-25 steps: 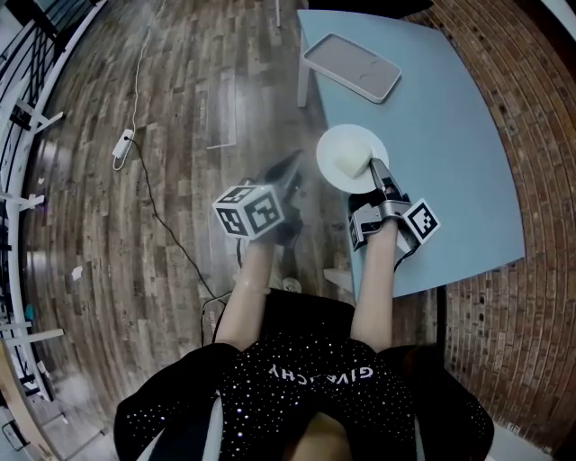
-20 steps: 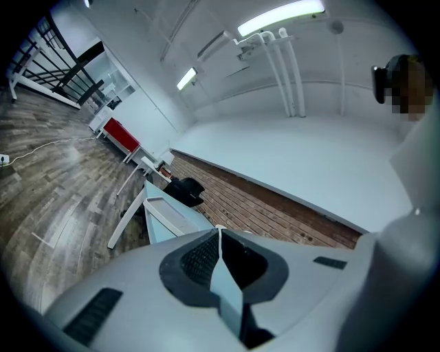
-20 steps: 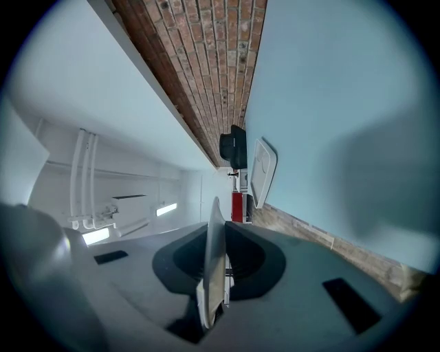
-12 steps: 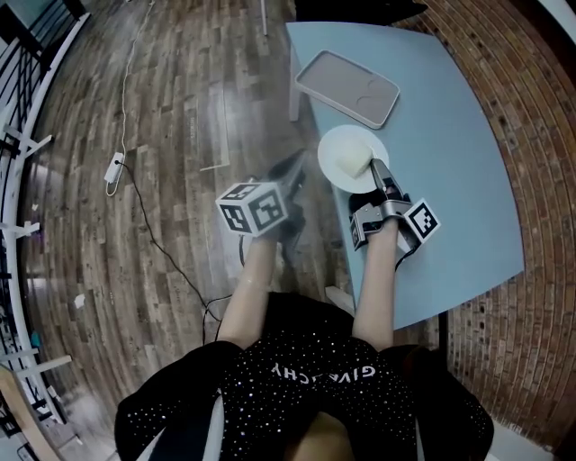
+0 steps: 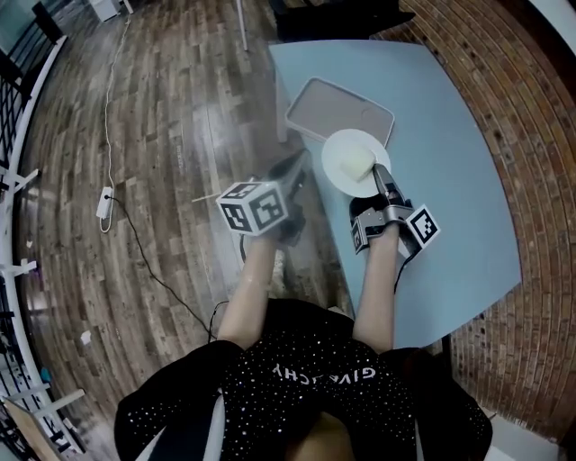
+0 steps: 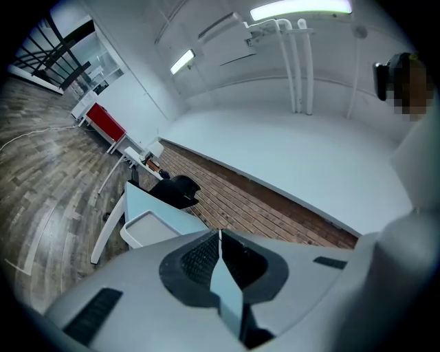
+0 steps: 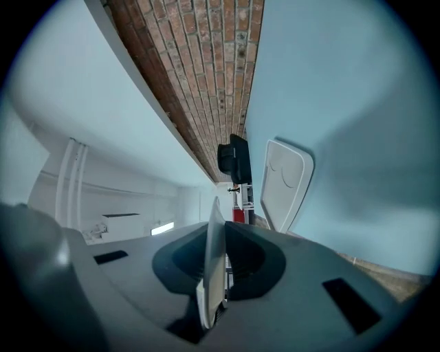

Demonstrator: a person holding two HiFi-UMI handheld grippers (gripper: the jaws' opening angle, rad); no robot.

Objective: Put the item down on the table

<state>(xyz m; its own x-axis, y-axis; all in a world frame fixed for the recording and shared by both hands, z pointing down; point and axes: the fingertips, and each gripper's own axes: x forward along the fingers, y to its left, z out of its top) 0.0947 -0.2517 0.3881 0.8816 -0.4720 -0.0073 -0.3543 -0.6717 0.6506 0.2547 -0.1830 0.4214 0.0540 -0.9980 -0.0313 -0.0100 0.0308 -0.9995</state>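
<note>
White plate point(image 5: 337, 167) hangs over the blue table point(image 5: 450, 180) near the grey tray point(image 5: 337, 108), its near rim pinched in the right gripper point(image 5: 377, 181) jaws to keep it flat for setting down, while the left gripper point(image 5: 292, 171), jaws clenched on nothing, waits clear over the wooden floor point(image 5: 162, 135).

One table point(image 5: 468, 189), one tray point(image 5: 335, 106), one plate point(image 5: 338, 169), one power strip point(image 5: 104, 200), two claws: left claw point(image 5: 295, 165), right claw point(image 5: 377, 176)

A bare studio or lab room: plank floor point(image 5: 180, 108) at frame left, brick wall point(image 5: 513, 99) at right, trailing power strip point(image 5: 105, 203), strip lights point(image 6: 299, 9) overhead
</note>
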